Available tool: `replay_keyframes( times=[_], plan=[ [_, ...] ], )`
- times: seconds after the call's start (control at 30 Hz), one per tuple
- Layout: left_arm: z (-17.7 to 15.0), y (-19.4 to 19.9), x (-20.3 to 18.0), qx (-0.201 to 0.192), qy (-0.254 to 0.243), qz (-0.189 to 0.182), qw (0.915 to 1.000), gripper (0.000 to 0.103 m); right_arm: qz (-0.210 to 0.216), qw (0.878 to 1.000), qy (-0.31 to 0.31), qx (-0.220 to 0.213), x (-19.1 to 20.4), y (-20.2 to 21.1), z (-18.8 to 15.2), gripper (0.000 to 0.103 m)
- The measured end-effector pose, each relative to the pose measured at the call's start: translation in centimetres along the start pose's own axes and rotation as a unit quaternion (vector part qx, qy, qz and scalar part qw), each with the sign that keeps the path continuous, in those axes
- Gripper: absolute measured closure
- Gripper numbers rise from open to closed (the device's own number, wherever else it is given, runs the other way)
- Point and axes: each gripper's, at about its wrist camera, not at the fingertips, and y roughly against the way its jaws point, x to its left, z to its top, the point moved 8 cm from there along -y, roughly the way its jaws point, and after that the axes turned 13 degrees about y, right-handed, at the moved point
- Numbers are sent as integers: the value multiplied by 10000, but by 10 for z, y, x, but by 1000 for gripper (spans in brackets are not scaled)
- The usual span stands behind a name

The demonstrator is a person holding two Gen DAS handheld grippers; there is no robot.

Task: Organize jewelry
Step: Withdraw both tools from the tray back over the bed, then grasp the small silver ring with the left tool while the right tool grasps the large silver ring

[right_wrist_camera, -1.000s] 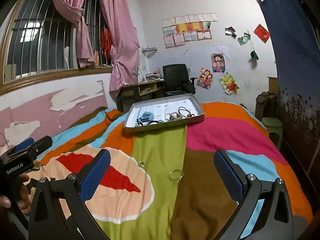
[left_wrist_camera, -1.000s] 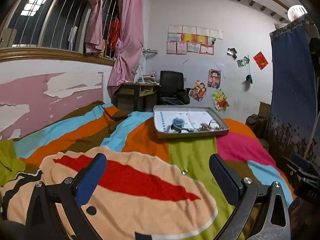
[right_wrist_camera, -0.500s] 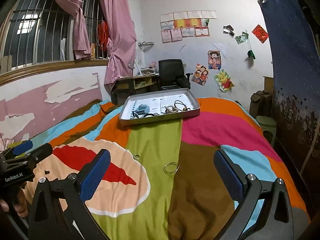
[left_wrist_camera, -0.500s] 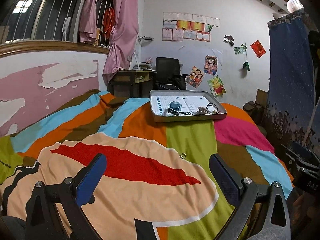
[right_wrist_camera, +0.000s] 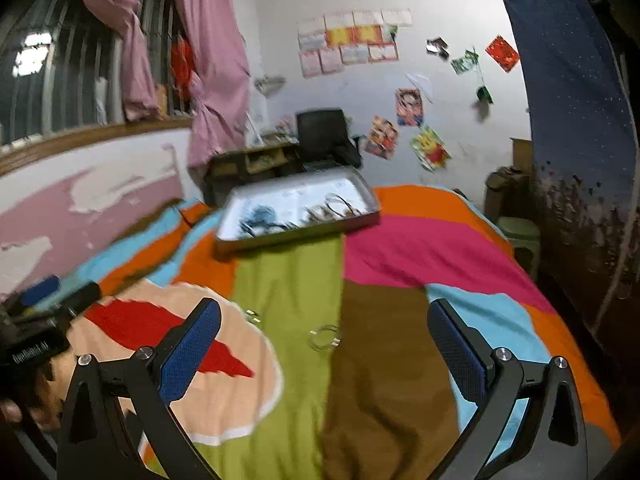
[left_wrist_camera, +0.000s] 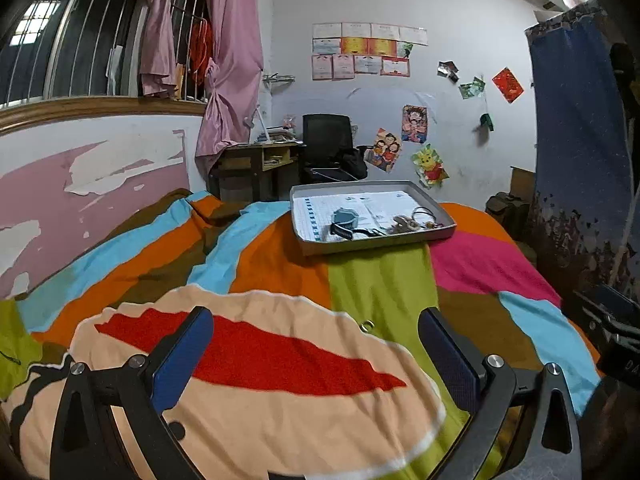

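Note:
A grey tray (left_wrist_camera: 312, 249) (right_wrist_camera: 240, 240) rests on the striped bedspread at the far end, holding a bluish watch (left_wrist_camera: 345, 219), a dark loop (left_wrist_camera: 424, 213) and other small jewelry. A small ring (left_wrist_camera: 367, 325) (right_wrist_camera: 252, 314) lies on the green stripe by the peach patch. A larger thin bangle (right_wrist_camera: 325, 338) lies on the green stripe near the brown one. My left gripper (left_wrist_camera: 316, 352) is open above the peach and red patch, with nothing between its fingers. My right gripper (right_wrist_camera: 324, 356) is open just short of the bangle. The right wrist view is blurred.
The colourful bedspread (left_wrist_camera: 380, 288) covers the bed. A pink and white wall (left_wrist_camera: 80, 184) runs along the left. A desk (left_wrist_camera: 256, 164) and black chair (left_wrist_camera: 326, 144) stand beyond the bed. A blue curtain (left_wrist_camera: 580, 152) hangs on the right, near a green stool (right_wrist_camera: 520, 232).
Both grippers have shifted over the bed; the right one has moved closer to the bangle and is blurred with motion. Both stay open and empty.

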Motion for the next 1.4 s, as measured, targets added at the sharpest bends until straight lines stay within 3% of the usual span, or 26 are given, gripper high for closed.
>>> replay_keyframes(
  times=[0.3, 0.5, 0.87, 1.03, 1.1, 1.2, 1.4],
  plan=[
    [21, -60, 4, 160, 197, 39, 9997, 0, 76, 9993, 54, 361, -20, -40, 12, 1],
    [18, -111, 6, 383, 199, 18, 9991, 0, 137, 9951, 254, 946, -20, -91, 17, 1],
    [-16, -181, -12, 1033, -337, -536, 9926, 0, 856, 9822, 653, 1540, 0, -165, -9, 4],
    [-37, -200, -28, 1273, -433, -898, 9868, 0, 1075, 9673, 731, 2176, 14, -186, -39, 17],
    [-47, -206, -34, 1373, -501, -997, 9842, 3, 1197, 9610, 638, 2411, 20, -194, -51, 21],
    [-57, -217, -39, 1613, -544, -1152, 9786, 18, 1344, 9514, 579, 2710, 27, -203, -67, 35],
    [-70, -226, -48, 1968, -528, -1576, 9662, 41, 1463, 9348, 654, 3169, 43, -217, -95, 48]
  ],
)
